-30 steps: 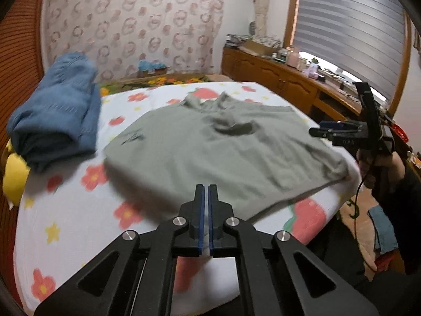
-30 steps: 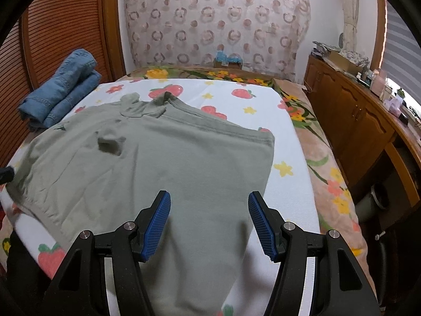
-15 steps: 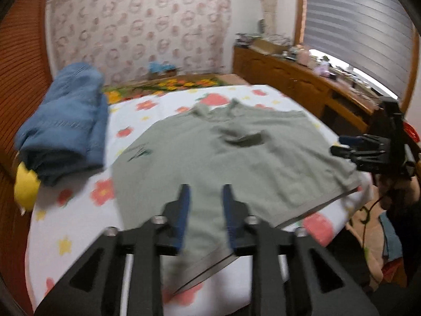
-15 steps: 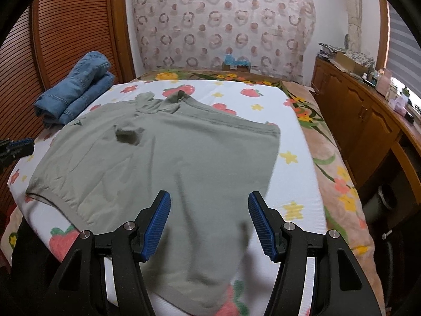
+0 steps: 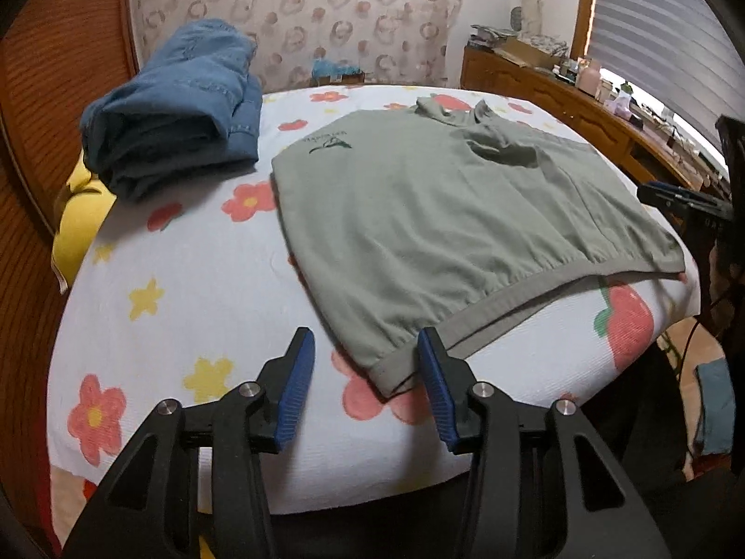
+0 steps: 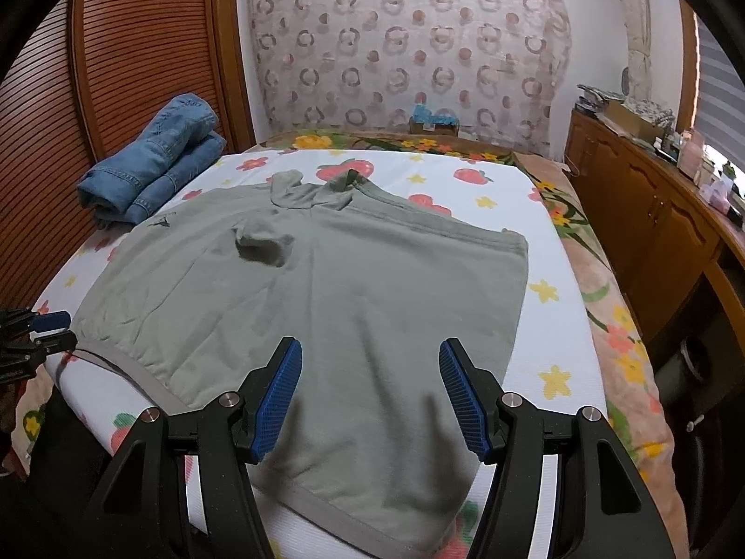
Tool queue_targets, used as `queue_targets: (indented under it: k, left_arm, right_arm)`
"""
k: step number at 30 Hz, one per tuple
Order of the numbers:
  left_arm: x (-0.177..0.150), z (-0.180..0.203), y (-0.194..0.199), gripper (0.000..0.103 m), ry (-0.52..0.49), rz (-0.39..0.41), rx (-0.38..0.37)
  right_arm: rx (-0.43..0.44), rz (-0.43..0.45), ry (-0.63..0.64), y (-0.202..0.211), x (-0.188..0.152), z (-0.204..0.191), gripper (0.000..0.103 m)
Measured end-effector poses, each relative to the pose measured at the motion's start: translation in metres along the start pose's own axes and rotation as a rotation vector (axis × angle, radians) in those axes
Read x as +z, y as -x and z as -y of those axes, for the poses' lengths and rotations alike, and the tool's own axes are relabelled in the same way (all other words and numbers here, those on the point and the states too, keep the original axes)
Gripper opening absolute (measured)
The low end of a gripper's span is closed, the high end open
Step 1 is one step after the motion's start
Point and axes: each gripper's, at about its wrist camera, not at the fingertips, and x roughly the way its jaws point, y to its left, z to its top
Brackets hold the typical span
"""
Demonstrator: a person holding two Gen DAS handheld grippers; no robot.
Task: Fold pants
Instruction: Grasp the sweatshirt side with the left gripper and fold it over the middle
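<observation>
From the left wrist, the left gripper (image 5: 365,375) has its jaws opening, empty, with the near hem corner of the grey-green garment (image 5: 447,214) lying on the bed (image 5: 186,289) between them, not pinched. From the right wrist, the right gripper (image 6: 370,396) hangs wide apart and empty over the garment's near edge. It lies flat; no fold looks made yet. Folded jeans (image 6: 149,177) sit far left.

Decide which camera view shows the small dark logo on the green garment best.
The left wrist view: the logo sits fairly near and its dark outline reads clearly on the green garment. The right wrist view shows it only as a tiny mark near the garment's far left edge.
</observation>
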Motion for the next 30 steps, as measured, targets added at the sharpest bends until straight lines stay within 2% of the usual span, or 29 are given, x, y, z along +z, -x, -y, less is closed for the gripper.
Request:
queue_targets:
  k: [1, 2, 3, 7, 11, 17, 30]
  left_arm:
    - [0.000, 0.000, 0.000, 0.044, -0.005, 0.003, -0.005]
    - [0.001, 0.001, 0.000, 0.035, -0.008, 0.006, -0.025]
    - [0.001, 0.001, 0.000, 0.031, -0.009, 0.006, -0.039]
    - [0.003, 0.004, 0.000, 0.006, -0.034, 0.004, -0.036]
    - [0.010, 0.007, 0.003, 0.004, -0.027, 0.018, -0.067]
    - [0.032, 0.025, 0.015, 0.004, -0.067, 0.075, -0.122]
    - [0.095, 0.089, 0.014, 0.003, -0.171, 0.151, -0.259]
  right_arm:
    - [0.002, -0.001, -0.001, 0.000, -0.001, 0.001, 0.063]
    - [0.002, -0.002, -0.001, -0.001, -0.001, 0.001, 0.063]
    - [0.002, -0.003, -0.003, -0.001, -0.002, 0.000, 0.063]
    - [0.011, -0.004, -0.018, 0.000, -0.004, 0.002, 0.063]
    - [0.019, -0.001, -0.028, -0.002, -0.005, 0.004, 0.063]
    - [0.028, 0.009, -0.043, -0.002, -0.005, 0.003, 0.063]
    - [0.017, 0.027, -0.061, 0.005, -0.013, 0.008, 0.064]
